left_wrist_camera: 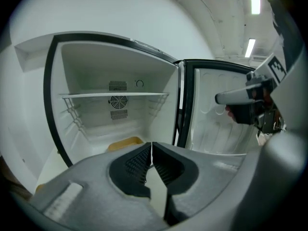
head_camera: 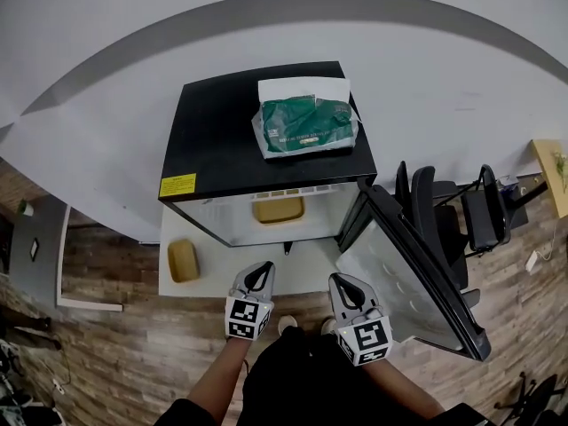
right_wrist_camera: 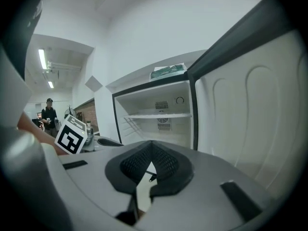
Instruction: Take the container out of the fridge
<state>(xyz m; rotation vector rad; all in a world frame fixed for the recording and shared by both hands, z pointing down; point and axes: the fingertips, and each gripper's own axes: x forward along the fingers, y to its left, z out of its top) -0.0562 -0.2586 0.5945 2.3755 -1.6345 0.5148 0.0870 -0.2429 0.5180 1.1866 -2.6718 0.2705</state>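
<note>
Left gripper (head_camera: 259, 273): it is hovering just in front of the black box-shaped mini fridge (head_camera: 222, 136), apart from it. Its dark ribbed pads (left_wrist_camera: 136, 162) are pressing tip to tip, with nothing caught between them.

Right gripper (head_camera: 343, 284): it is hanging in front of the fridge, beside the open door. Its jaws are likewise meeting at the tips, empty and touching nothing.

Task item: the low, flat, rectangular yellow container with rounded corners (head_camera: 278, 209) is lying on the fridge's smooth white floor, toward the front, under the thin white wire shelf (left_wrist_camera: 115, 96). Neither gripper is contacting it.

Fridge details:
- The matte black top is carrying a crinkled green bag (head_camera: 308, 124), which is resting on a white sheet.
- A yellow warning sticker (head_camera: 177, 185) is sitting at the front left corner of the top.
- The interior is glossy white, with a round fan grille (left_wrist_camera: 118, 101) showing on the back wall behind the shelf.
- The fridge door (head_camera: 390, 260) is standing swung out at the fridge's right. Its white moulded liner is showing smooth, rounded recesses.

A second yellow rounded block-like container (head_camera: 183, 260) is sitting outside, on the white platform at the fridge's left.
</note>
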